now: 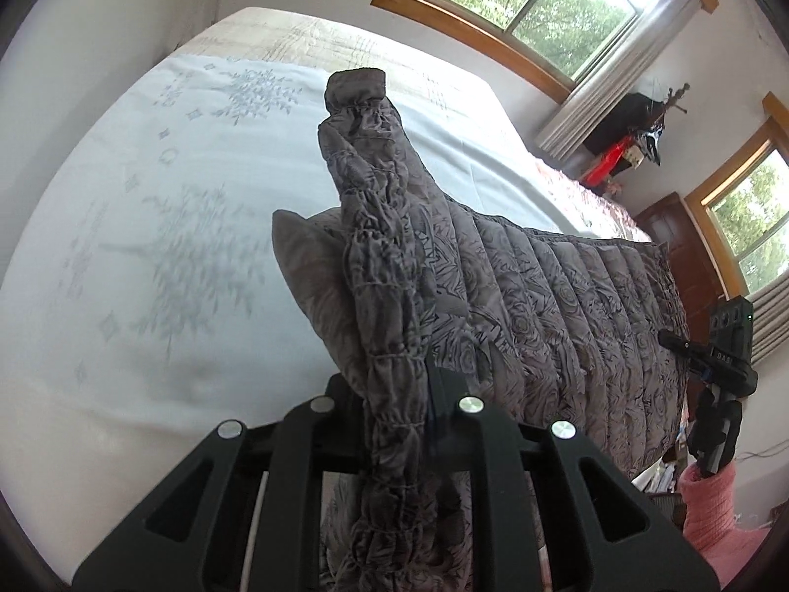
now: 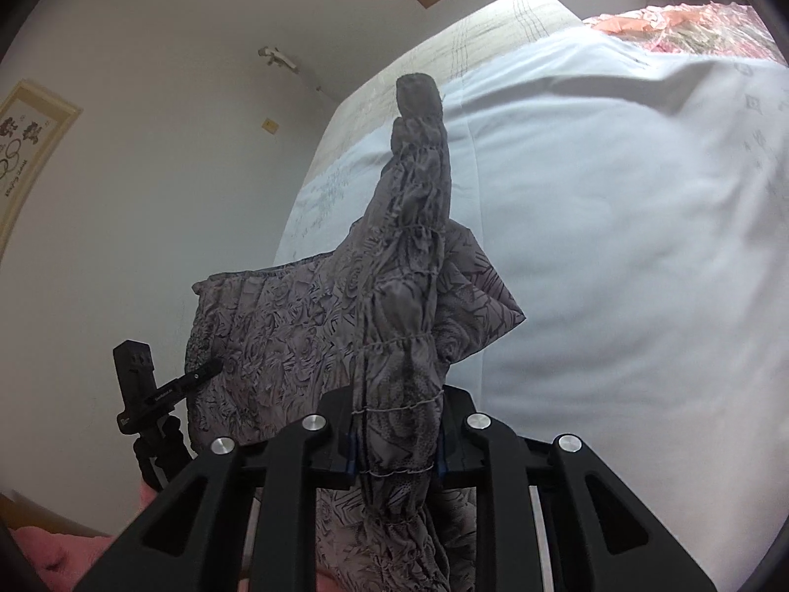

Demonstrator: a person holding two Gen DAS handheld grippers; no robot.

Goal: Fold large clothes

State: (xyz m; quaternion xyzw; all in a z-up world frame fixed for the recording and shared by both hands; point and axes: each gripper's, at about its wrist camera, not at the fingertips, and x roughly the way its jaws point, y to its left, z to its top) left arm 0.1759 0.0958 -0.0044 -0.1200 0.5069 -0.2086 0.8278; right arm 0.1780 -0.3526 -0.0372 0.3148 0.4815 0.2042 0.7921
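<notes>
Nearest us, the left gripper point(image 1: 394, 424) and right gripper point(image 2: 397, 439) are both clamped on the quilted jacket point(image 1: 542, 306), held above the bed point(image 1: 148, 197); we judge it soft, light, slippery, best gripped at the gathered seams.

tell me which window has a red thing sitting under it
The long window at the top of the left wrist view; the red thing sits below its right end. The smaller window has none.

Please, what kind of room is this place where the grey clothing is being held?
Most likely a bedroom in a home. A large bed with a pale blue embroidered sheet fills the view, wood-framed windows with curtains look onto trees, and a framed picture hangs on the white wall.
</notes>
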